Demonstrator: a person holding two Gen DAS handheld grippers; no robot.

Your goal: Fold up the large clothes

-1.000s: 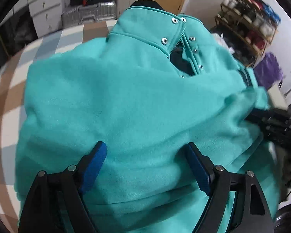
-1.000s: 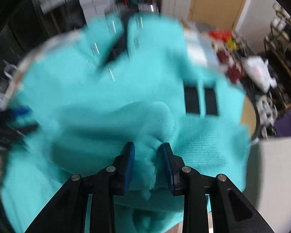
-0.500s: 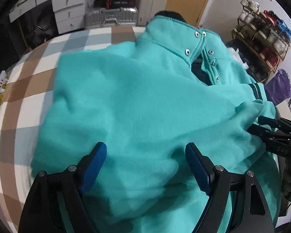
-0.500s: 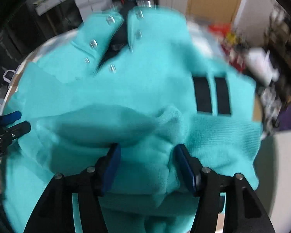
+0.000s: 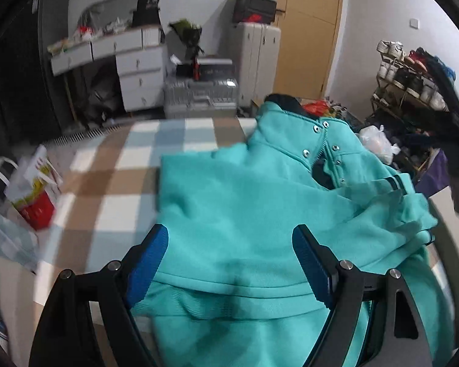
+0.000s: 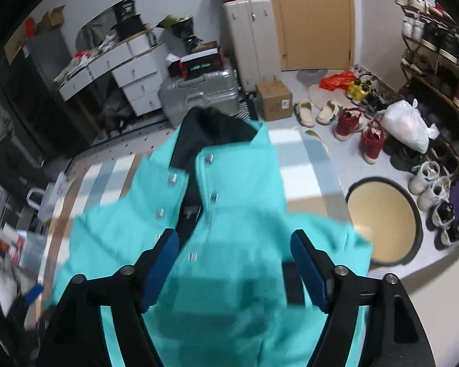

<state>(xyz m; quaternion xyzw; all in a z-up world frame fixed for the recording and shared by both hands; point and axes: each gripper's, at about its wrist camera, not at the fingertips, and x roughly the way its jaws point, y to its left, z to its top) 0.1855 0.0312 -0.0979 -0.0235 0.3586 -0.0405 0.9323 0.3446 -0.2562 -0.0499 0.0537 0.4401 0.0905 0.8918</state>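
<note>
Since the earlier frames, both grippers have lifted clear of the teal jacket (image 5: 244, 214); we see more room beyond. Left gripper (image 5: 229, 263) hangs above the jacket's hem, angled down, fingers spread wide, gripping nothing. Right gripper (image 6: 234, 263) is opening, its jaws released from the fold, nothing between the pads. Jacket lies on the checked tabletop (image 5: 113, 183), collar toward the far edge. Bare checked surface lies open to its left; a round stool (image 6: 382, 223) stands beside the table's right edge.
</note>
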